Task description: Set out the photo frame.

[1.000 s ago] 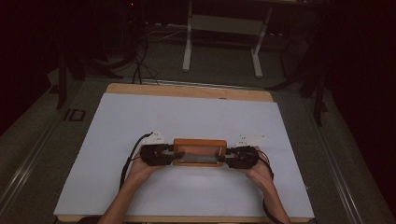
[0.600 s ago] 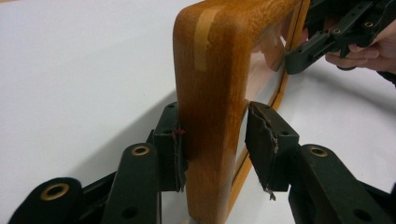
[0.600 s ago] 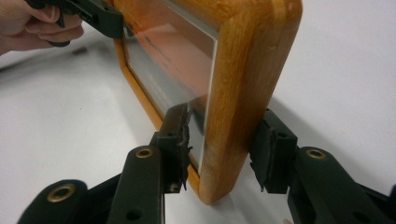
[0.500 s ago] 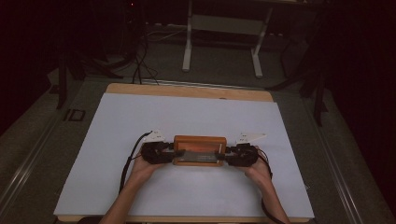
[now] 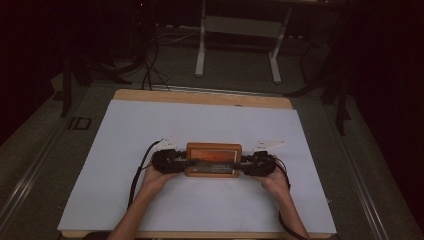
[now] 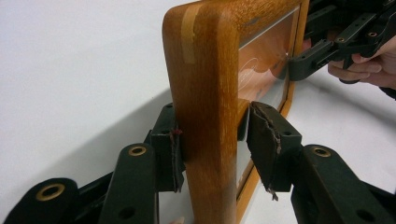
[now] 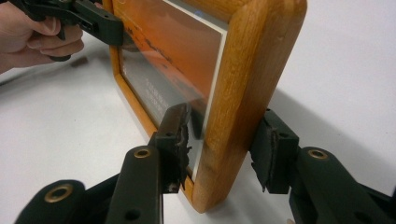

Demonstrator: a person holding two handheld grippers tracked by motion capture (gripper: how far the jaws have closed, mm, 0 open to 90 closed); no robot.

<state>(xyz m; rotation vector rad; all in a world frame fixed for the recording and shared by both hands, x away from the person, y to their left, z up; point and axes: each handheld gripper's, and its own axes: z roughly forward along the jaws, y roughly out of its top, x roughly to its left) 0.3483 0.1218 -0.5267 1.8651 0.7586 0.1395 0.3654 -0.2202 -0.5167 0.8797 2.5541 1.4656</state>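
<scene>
Wooden picture frame (image 5: 213, 160) upright on tabletop (image 5: 200, 125), btwn both grippers. L gripper (image 6: 212, 140) and R gripper (image 7: 219, 149) straddle its ends, pads just off wood: both released.

Your table (image 5: 200, 97) has a pale wooden top, and a white sheet (image 5: 200, 125) covers most of it, leaving a bare wooden strip along the far edge. Beyond that far edge, a white metal stand (image 5: 239, 30) rests on a grey floor (image 5: 240, 75), with black cables (image 5: 150, 65) trailing over the floor near the table's far left corner. Just off the table's left edge lies a small dark rectangular object (image 5: 80, 123).
</scene>
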